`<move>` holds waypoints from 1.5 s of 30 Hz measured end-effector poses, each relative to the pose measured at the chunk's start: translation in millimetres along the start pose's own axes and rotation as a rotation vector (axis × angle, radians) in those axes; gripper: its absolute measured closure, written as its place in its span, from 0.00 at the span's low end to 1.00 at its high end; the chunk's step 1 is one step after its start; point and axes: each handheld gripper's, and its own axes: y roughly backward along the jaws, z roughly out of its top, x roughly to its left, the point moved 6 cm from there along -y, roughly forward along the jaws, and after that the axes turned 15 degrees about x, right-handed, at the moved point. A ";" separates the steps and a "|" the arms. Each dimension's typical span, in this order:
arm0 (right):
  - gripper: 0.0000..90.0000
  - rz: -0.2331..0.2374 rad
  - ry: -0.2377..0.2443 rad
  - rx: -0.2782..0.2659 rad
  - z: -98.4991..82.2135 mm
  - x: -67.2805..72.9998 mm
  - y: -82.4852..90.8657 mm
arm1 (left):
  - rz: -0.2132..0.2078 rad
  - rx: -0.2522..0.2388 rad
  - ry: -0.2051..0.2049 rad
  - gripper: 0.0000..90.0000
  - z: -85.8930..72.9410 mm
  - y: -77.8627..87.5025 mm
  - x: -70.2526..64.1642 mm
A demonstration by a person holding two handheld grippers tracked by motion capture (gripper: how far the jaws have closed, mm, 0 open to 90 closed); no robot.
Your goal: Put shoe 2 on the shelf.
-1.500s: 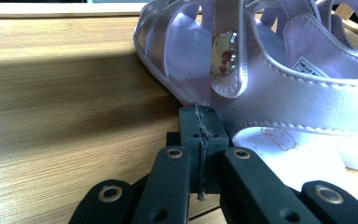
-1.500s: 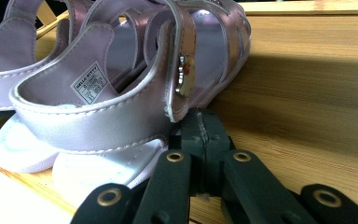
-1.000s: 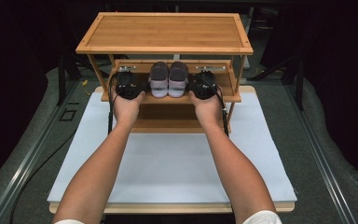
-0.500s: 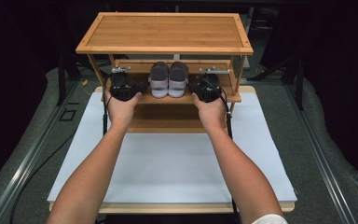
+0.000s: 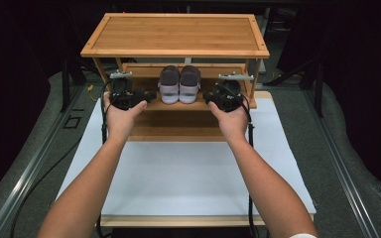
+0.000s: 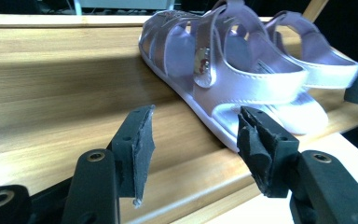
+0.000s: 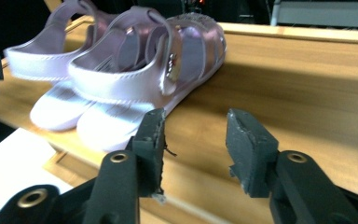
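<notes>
Lilac, glossy strapped sandals stand as a pair, side by side and touching, at the middle of the bamboo rack's lower shelf, heels toward the person. They look light, with a thin flexible sole and soft straps, their sheen likely slippery; the stiffer heel strap or sole edge seems the best hold. At nine o'clock of them the left gripper, at three o'clock the right gripper: both jaws have just been opening, wide apart, gripping nothing. White tabletop lies below.
</notes>
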 end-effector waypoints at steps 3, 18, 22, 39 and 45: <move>0.60 -0.014 0.002 -0.006 -6.2 0.9 9.8 | 0.003 -0.001 -0.024 0.50 -7.6 9.8 0.8; 0.54 -0.018 0.094 0.022 -65.5 -2.2 58.9 | -0.015 -0.010 -0.068 0.49 -74.0 54.4 11.7; 0.53 -0.025 0.107 0.029 -87.7 -6.4 67.7 | -0.027 -0.024 -0.067 0.49 -98.2 61.5 13.6; 0.48 -0.030 0.021 0.062 -195.0 -26.0 50.1 | -0.013 0.048 -0.071 0.48 -190.7 29.7 15.8; 0.48 0.006 0.051 0.104 -217.3 -23.4 34.2 | -0.005 0.076 -0.089 0.48 -215.3 17.2 19.9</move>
